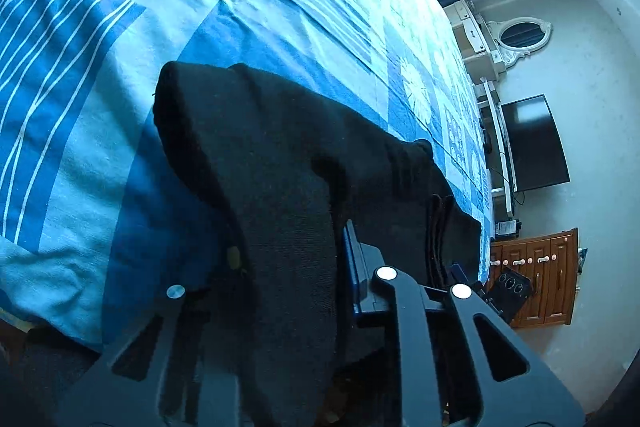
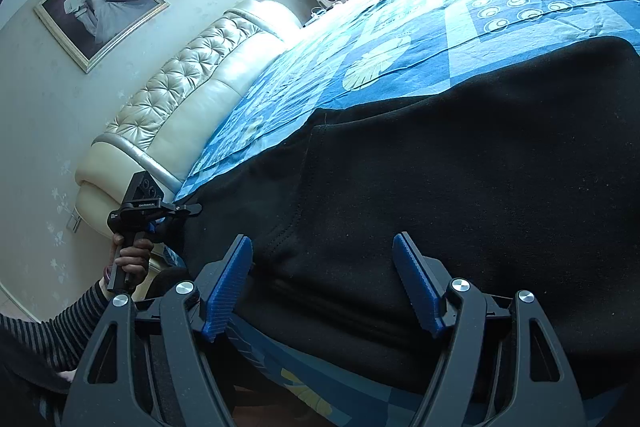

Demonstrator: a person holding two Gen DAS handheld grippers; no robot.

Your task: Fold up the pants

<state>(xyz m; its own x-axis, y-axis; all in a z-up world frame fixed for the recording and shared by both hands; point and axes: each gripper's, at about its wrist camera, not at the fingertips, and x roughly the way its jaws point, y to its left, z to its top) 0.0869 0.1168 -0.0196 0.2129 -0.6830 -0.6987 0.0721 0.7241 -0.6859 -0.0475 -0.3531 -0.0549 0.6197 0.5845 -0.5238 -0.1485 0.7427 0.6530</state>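
Black pants [image 2: 460, 155] lie on a bed with a blue patterned cover [image 2: 420, 27]. In the left wrist view the pants [image 1: 260, 155] drape over my left gripper [image 1: 336, 267], which is shut on a fold of the fabric and lifts it off the bed. The other gripper [image 1: 512, 287] shows at the right, by the far end of the pants. In the right wrist view my right gripper [image 2: 322, 267] is open, its blue pads [image 2: 230, 283] set either side of the pants' near edge. The left gripper [image 2: 180, 209] shows at the pants' left end.
A padded cream headboard [image 2: 192, 87] and a framed picture [image 2: 98, 9] stand at the bed's left. A television [image 1: 536, 143], a mirror [image 1: 520, 35] and a wooden cabinet [image 1: 536, 279] line the wall beyond the bed's foot. The bed cover [image 1: 100, 67] spreads wide beyond the pants.
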